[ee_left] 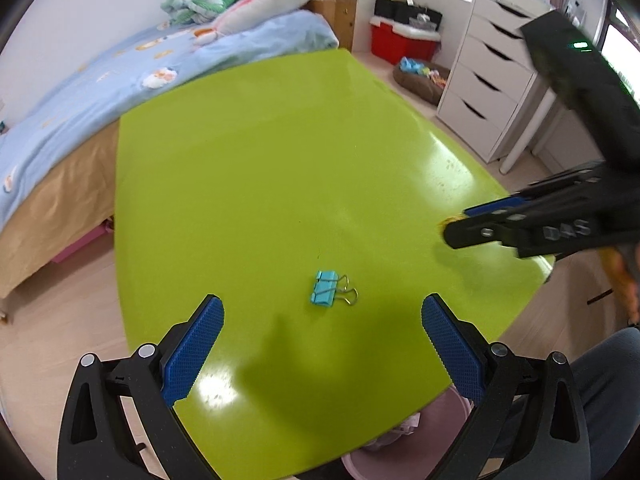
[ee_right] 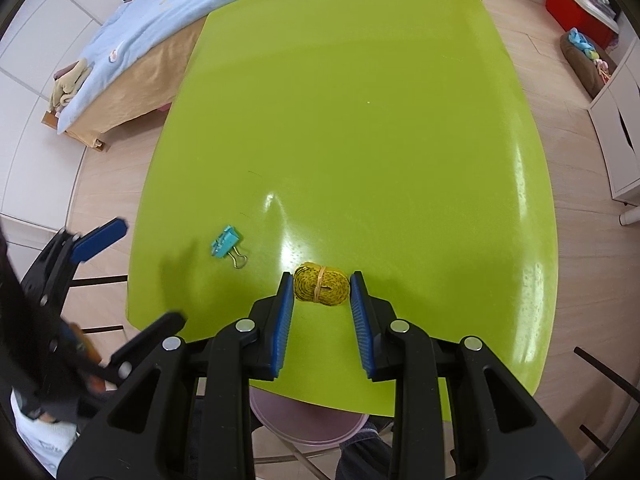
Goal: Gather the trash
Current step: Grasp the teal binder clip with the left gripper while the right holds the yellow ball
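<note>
A teal binder clip (ee_left: 327,293) lies on the green table (ee_left: 280,160), just ahead of my left gripper (ee_left: 322,312), which is open and empty above the near edge. In the right wrist view the clip (ee_right: 226,243) lies left of a rolled yellow tape measure (ee_right: 321,283) bound with a rubber band. My right gripper (ee_right: 322,284) is open with its blue pads on either side of the roll, close to it. The right gripper (ee_left: 460,222) also shows at the table's right edge in the left wrist view, with a bit of yellow at its tip.
A pink bin (ee_right: 304,420) sits under the table's near edge; it also shows in the left wrist view (ee_left: 400,440). A bed (ee_left: 100,80) stands to the left, a white drawer unit (ee_left: 488,80) and a red box (ee_left: 400,44) to the right.
</note>
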